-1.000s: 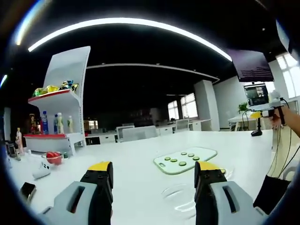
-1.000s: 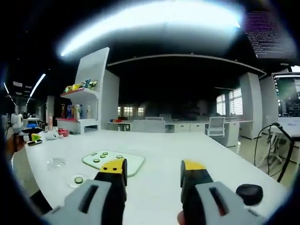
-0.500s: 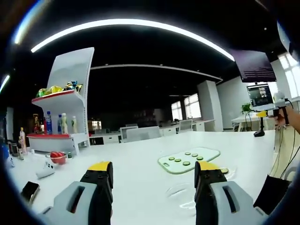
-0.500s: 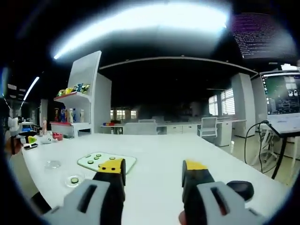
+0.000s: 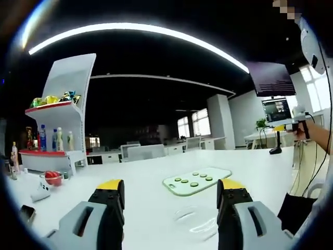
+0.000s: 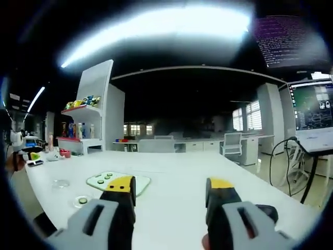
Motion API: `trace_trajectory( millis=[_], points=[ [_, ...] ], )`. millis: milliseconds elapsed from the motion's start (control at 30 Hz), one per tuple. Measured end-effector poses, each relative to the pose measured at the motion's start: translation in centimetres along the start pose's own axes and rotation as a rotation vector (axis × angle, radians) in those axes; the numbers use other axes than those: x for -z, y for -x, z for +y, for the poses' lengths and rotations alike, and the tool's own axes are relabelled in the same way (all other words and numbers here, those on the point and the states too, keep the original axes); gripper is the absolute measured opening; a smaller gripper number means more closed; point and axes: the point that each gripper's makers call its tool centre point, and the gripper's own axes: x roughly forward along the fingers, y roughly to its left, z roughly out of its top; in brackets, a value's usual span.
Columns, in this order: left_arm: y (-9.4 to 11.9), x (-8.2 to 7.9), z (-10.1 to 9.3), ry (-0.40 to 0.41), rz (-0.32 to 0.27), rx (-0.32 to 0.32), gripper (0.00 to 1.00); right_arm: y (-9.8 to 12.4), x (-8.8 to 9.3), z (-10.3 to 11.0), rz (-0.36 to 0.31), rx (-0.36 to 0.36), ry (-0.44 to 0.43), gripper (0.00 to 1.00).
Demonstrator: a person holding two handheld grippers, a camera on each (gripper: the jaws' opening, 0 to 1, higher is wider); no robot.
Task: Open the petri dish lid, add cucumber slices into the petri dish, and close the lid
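Evidently closing comes next: both grippers [image 5: 170, 190] [image 6: 170, 186] gape empty; lid [image 5: 195, 223] ahead of left, dish [image 6: 82, 200] far left.

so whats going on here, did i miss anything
A person holds a hand-held gripper in each hand above a white table, both open and gripping nothing. On the table lies a pale cutting board with cucumber slices on it. Near it sit two clear round pieces: one holds a slice, the other looks empty. The left hand-held gripper and the right hand-held gripper touch neither.
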Motion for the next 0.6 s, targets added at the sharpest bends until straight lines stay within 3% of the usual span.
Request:
trace_trajectory(
  millis=[100,167,233,367,467,600],
  points=[
    [-0.2,-0.1,-0.5,0.011,-0.001,0.067,0.73,-0.3,-0.2,0.9,0.007,-0.07,-0.012,0.61],
    [-0.3,-0.2,-0.6,0.002,-0.001,0.1,0.74,-0.6,-0.5,2.2,0.02,-0.158,-0.008,0.63],
    [-0.4,-0.5,-1.2,0.001,-0.002,0.171,0.74,-0.9,-1.0,3.0,0.018,-0.221,0.002,0.65],
    [-0.8,-1.9,-1.9,-0.001,-0.01,0.296,0.75,-1.8,-2.0,3.6,0.028,-0.276,0.024,0.68],
    [-1.3,-2.8,-1.7,-0.001,-0.015,0.331,0.76,-2.5,-2.7,4.5,0.036,-0.333,0.04,0.71],
    [-1.8,-3.4,-1.8,-0.021,0.009,0.428,0.76,-3.6,-3.4,5.9,0.038,-0.389,0.06,0.71]
  ],
)
